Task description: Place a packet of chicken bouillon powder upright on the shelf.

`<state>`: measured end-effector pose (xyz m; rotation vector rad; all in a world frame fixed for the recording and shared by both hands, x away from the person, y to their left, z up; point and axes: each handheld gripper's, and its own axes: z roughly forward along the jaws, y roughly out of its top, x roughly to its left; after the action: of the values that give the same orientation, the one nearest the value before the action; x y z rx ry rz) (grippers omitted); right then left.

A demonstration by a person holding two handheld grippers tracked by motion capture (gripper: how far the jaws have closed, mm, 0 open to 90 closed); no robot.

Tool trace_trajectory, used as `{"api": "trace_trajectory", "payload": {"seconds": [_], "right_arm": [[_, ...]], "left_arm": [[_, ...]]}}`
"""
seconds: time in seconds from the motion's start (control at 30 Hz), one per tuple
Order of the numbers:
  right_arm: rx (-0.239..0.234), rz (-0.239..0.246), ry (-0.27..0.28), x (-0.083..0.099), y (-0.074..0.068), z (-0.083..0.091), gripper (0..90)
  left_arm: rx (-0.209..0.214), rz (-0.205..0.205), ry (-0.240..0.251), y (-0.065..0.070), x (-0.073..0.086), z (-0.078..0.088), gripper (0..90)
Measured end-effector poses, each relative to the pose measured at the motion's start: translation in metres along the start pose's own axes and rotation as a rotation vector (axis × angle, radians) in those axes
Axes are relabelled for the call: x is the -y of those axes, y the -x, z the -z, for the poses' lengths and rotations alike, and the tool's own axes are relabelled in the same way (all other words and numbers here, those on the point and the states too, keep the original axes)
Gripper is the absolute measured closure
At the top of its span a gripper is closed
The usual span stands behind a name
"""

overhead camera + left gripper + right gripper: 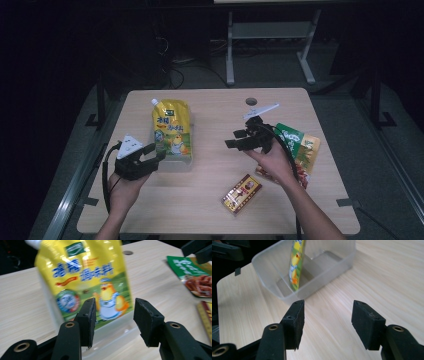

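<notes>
The pouch [171,131] stands upright in the clear bin [277,261] near the desk's [210,210] left edge. My left gripper [152,154] and right gripper [238,139] are both spread and empty. I should back off gently, so the pouch doesn't topple.

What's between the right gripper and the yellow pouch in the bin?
Bare tabletop, in the right gripper view: past the open right gripper comes wood, then the clear bin holding the yellow pouch.

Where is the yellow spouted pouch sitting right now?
In the high view the yellow pouch stands upright in the clear plastic bin on the table's left half, just beyond the left tool.
</notes>
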<state>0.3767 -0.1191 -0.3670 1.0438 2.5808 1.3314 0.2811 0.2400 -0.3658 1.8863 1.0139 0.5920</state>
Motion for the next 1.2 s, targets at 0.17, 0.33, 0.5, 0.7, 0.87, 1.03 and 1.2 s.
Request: {"api": "trace_trajectory", "payload": {"seconds": [0.17,0.33,0.5,0.7,0.87,1.03,1.2], "right_arm": [[0.017,-0.015,0.005,0.014,0.007,0.012,41.8],[0.025,-0.019,0.006,0.021,0.011,0.023,40.4],[0.04,-0.016,0.007,0.03,0.015,0.032,38.1],[0.059,-0.014,-0.015,0.041,0.018,0.039,35.8],[0.066,-0.023,-0.011,0.047,0.021,0.044,35.3],[0.081,-0.023,-0.013,0.053,0.022,0.048,34.9],[0.09,-0.027,-0.015,0.058,0.022,0.051,34.4]], "left_arm": [[0.045,-0.047,-0.014,0.018,-0.005,-0.006,51.3],[0.088,-0.078,-0.026,0.034,-0.007,-0.014,48.5],[0.136,-0.125,-0.047,0.049,-0.009,-0.021,44.5],[0.186,-0.151,-0.068,0.065,-0.008,-0.03,40.2],[0.219,-0.16,-0.083,0.079,-0.006,-0.037,37.0],[0.26,-0.18,-0.113,0.096,-0.002,-0.047,33.8],[0.297,-0.203,-0.137,0.115,0.004,-0.056,31.5]]}}
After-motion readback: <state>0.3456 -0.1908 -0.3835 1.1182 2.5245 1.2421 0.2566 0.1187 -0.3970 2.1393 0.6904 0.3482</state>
